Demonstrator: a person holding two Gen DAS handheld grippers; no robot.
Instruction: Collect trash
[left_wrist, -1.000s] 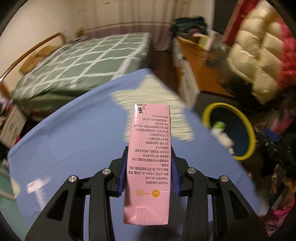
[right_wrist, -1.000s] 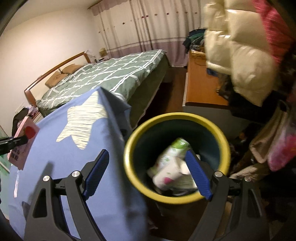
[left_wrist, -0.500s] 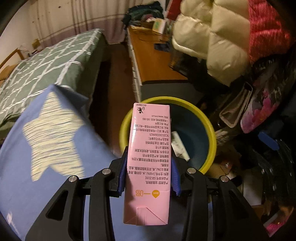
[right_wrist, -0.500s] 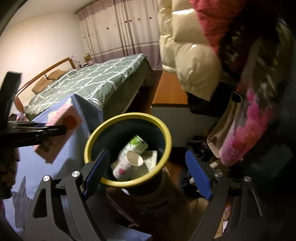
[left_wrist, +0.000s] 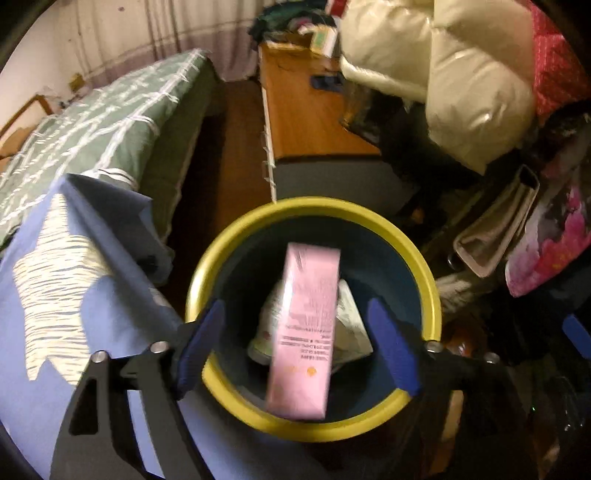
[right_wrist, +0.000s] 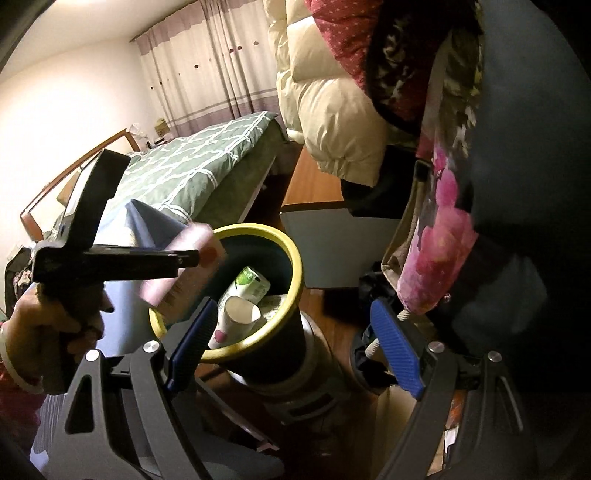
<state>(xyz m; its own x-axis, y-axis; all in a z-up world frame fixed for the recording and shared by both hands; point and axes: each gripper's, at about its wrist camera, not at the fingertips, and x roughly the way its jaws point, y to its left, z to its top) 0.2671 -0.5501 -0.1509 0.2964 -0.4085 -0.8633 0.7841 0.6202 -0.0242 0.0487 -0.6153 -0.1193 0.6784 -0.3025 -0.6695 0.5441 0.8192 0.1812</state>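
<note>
Pink carton (left_wrist: 306, 332), blurred with motion, hangs between the blue pads of the left tool (left_wrist: 295, 350), which are parting and clear of its sides; it sits directly over the mouth of the yellow-rimmed bin (left_wrist: 406, 236). From the right wrist view the carton (right_wrist: 184, 266) shows tilted at the bin's near rim (right_wrist: 291, 251), beside the left tool's black finger. This looks like the release step: the carton is let go to join a paper cup (right_wrist: 236, 317) and a green-and-white pack (right_wrist: 247, 284) already inside. The right tool (right_wrist: 291, 350) stands wide and holds nothing, aimed past the bin toward the floor. Next, each tool would likely need to swing back over the blue star-patterned cloth (left_wrist: 55, 277) on the desk to look for more rubbish. Whether any remains there cannot be told; only one corner of the cloth shows. The carton's print is too smeared to read, and the bin's bottom is hidden beneath its contents.
</note>
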